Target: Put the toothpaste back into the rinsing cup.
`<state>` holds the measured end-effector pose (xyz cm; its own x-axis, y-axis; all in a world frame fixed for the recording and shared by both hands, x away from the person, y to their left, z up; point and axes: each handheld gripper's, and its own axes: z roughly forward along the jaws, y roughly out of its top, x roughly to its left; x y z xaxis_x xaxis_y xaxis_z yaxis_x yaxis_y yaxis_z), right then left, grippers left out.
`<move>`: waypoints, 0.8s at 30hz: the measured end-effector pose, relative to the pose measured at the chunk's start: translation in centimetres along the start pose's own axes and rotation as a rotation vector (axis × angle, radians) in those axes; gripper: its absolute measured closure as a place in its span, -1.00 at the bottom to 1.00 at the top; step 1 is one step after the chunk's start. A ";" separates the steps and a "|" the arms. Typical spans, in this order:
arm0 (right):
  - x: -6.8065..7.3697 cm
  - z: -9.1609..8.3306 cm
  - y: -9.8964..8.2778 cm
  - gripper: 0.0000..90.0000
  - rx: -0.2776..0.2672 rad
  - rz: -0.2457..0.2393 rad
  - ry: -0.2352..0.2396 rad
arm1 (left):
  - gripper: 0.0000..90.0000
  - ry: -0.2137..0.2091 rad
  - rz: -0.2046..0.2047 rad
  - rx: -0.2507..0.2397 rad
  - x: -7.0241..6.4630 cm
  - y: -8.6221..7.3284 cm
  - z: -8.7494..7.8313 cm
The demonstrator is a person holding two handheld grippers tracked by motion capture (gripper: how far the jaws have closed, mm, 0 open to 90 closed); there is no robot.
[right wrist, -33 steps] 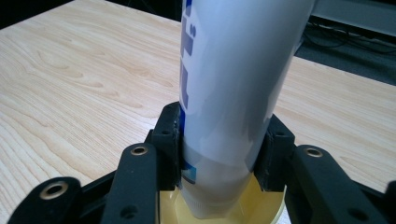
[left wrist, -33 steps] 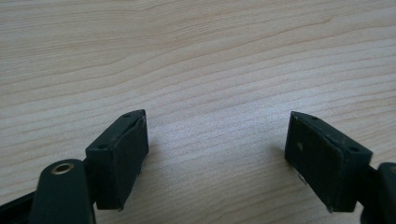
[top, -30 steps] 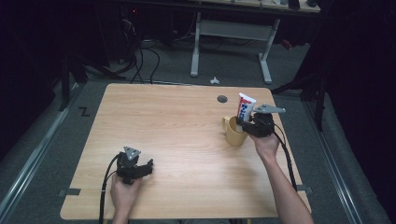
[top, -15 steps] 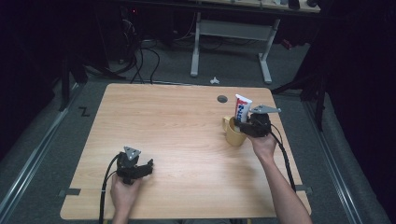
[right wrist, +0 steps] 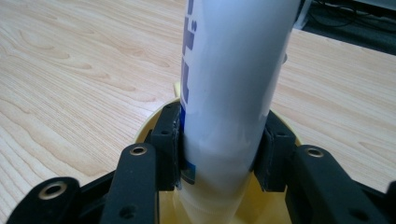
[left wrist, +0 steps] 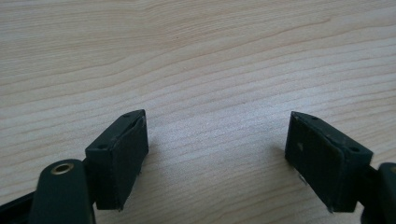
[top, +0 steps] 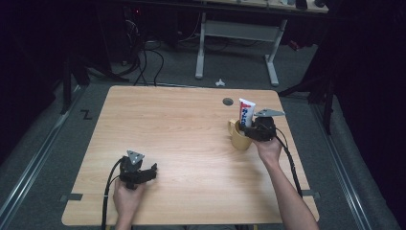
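A person's right gripper clamps a white toothpaste tube upright over a yellow mug near the far right of the wooden table — tube's lower end inside the mug's mouth, jaws pressed on both sides approx. at rim level, per the right gripper view. The left gripper rests at the near left of the tabletop, jaws wide apart w/ nothing between them. The step in hand looks like standing the tube in the mug: best done by keeping it vertical, lowering till the cap end bottoms out, then opening slowly — a quick release could tip the tube or nudge the mug.
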<state>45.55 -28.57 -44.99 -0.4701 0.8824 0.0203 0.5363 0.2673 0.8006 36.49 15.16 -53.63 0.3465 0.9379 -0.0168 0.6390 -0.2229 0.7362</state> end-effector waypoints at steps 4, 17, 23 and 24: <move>-0.1 0.2 -0.1 0.31 0.012 0.002 0.000 | -0.52 0.000 0.000 0.000 0.0 0.0 0.0; -0.3 0.5 -0.4 0.31 0.031 0.010 -0.006 | -0.52 0.000 0.000 0.000 0.0 0.0 0.0; -0.4 0.7 -0.4 0.31 0.042 0.008 -0.007 | -0.52 0.000 0.000 0.000 0.0 0.0 0.0; -0.4 0.7 -0.4 0.31 0.044 0.012 -0.008 | -0.52 0.000 0.000 0.000 0.0 0.0 0.0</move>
<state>45.99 -28.74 -45.73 -0.4585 0.8883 0.0247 0.5720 0.2737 0.7733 36.49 15.16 -53.63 0.3465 0.9379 -0.0167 0.6392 -0.2230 0.7360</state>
